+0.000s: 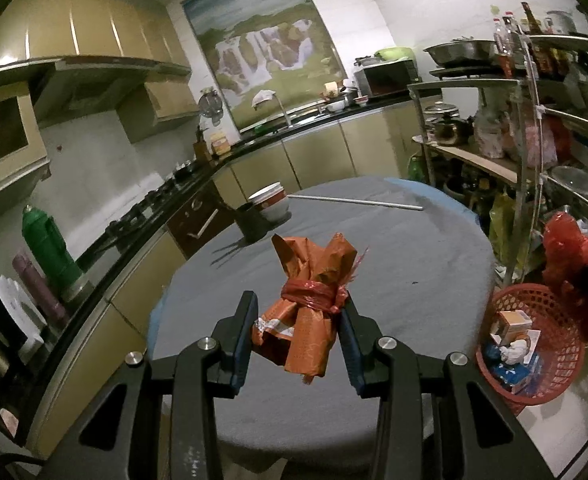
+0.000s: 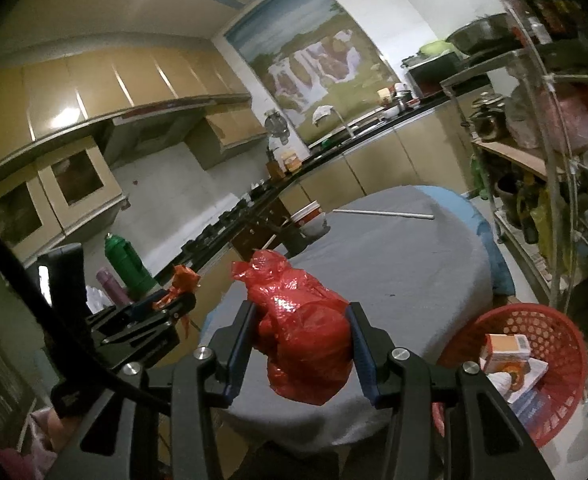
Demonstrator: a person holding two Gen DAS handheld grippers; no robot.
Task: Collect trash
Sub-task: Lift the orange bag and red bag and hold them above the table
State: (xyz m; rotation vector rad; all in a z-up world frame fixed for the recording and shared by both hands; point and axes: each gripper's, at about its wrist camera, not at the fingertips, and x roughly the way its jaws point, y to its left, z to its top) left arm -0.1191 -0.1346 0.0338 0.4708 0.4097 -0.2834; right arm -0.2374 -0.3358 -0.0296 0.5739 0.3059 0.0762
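While both loads hang over the table's (image 1: 434, 264) near edge, left hand-held gripper (image 1: 296, 330) pinches the tied orange wrapper bundle (image 1: 310, 304), right hand-held gripper (image 2: 302, 344) squeezes a red plastic bag (image 2: 302, 336). Both look light, crinkly, slippery; grab near the knot. Red basket (image 2: 566, 344) sits beside.

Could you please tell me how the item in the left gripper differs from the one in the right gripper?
The orange paper wrapper bundle is creased, stiff and tied round its middle with a red band; the red plastic bag is shiny, soft and bulging, with no band. Both are held above the grey table, clamped between gripper fingers.
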